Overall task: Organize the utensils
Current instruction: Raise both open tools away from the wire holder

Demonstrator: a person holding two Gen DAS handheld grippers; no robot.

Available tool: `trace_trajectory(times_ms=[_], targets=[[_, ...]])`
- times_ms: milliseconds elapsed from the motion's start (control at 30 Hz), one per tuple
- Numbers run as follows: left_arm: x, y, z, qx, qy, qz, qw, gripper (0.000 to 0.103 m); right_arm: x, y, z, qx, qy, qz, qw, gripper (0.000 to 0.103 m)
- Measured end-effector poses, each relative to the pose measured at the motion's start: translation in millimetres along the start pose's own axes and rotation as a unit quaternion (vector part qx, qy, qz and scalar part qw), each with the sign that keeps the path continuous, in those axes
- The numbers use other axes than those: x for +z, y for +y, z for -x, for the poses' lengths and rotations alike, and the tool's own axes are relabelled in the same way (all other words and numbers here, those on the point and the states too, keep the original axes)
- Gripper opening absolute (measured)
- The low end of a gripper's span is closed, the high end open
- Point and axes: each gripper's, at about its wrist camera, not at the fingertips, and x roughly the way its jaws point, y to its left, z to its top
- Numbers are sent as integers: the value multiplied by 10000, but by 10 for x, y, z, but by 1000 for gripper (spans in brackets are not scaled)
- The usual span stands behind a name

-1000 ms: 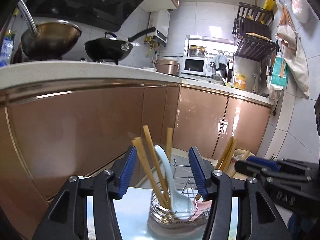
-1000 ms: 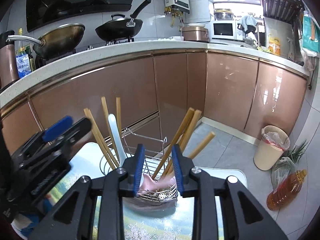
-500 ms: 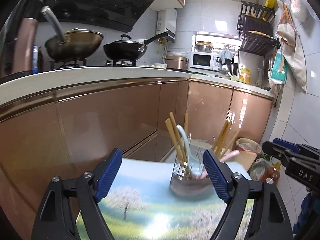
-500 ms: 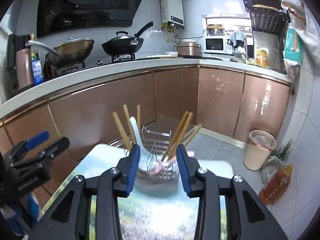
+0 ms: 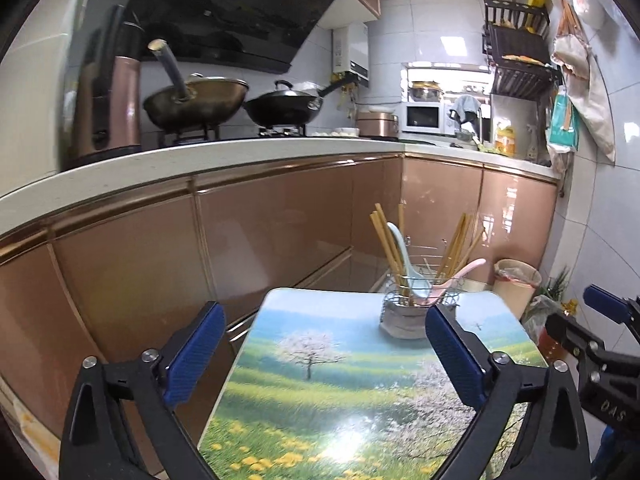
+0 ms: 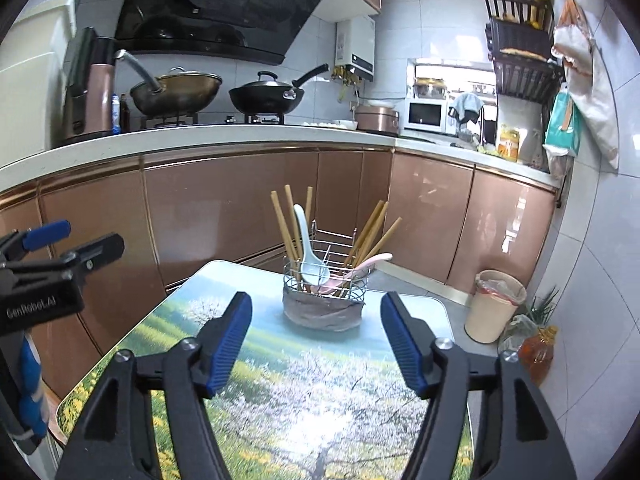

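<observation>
Utensil caddy, filled — both tools clear of it, nothing held.

Wire caddy (image 6: 323,280) stands near the table's (image 6: 256,364) far edge, holding chopsticks (image 6: 285,224) and spoons (image 6: 307,248). Left tool (image 5: 324,356) and right tool (image 6: 316,340): jaws opening, empty. Advice: check nothing leans out; leave the caddy undisturbed.

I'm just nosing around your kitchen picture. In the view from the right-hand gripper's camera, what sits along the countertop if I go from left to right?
Copper-coloured flask → brass-coloured wok → black wok → rice cooker → microwave → yellow oil bottle.
</observation>
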Motion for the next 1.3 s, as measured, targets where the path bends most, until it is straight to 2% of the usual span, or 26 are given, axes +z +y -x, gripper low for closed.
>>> trace_trajectory(times_ms=[233, 567, 1300], targets=[[-50, 63, 274, 197, -227, -143, 9994, 102, -95, 36, 265, -61, -189, -110, 9997, 73], [-124, 106, 555, 165, -400, -122, 9990, 103, -156, -164, 554, -292, -353, -458, 9979, 77], [-195, 88, 779, 6, -474, -173, 9987, 103, -334, -243, 789, -528, -357, -514, 9966, 77]])
